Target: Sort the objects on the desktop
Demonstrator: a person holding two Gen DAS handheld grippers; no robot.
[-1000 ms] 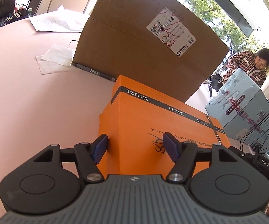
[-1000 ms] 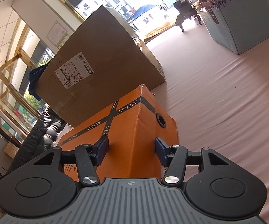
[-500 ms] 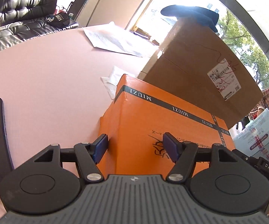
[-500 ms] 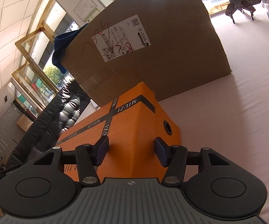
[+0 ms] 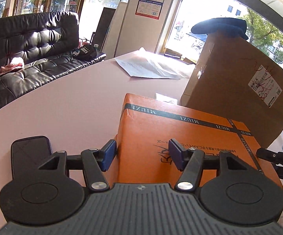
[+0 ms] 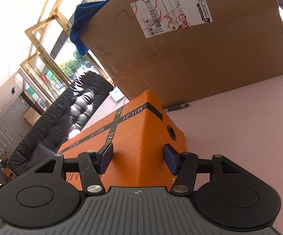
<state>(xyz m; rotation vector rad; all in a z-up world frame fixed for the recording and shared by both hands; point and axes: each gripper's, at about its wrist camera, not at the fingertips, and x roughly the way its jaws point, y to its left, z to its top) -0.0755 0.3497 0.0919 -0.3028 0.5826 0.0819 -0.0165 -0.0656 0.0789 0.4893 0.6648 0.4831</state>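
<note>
An orange box (image 5: 180,137) with black MIUZI bands lies on the pink table (image 5: 63,107). My left gripper (image 5: 141,154) grips its near left corner, one blue pad on the side face and one on the top. My right gripper (image 6: 136,158) grips the opposite corner of the same box (image 6: 137,137), its pads pressed on the top and on the end face with the round hole. Both grippers carry the box together.
A large brown carton (image 5: 239,86) with a shipping label stands just behind the box; a blue cloth (image 6: 80,25) lies on it. A black phone (image 5: 30,154) lies at my left. Papers (image 5: 151,66), a pen (image 6: 175,106) and a black sofa (image 5: 23,54) are around.
Both grippers have swung the orange box round to the left. The left view now shows the sofa and the phone; the big carton now looms closer in the right view.
</note>
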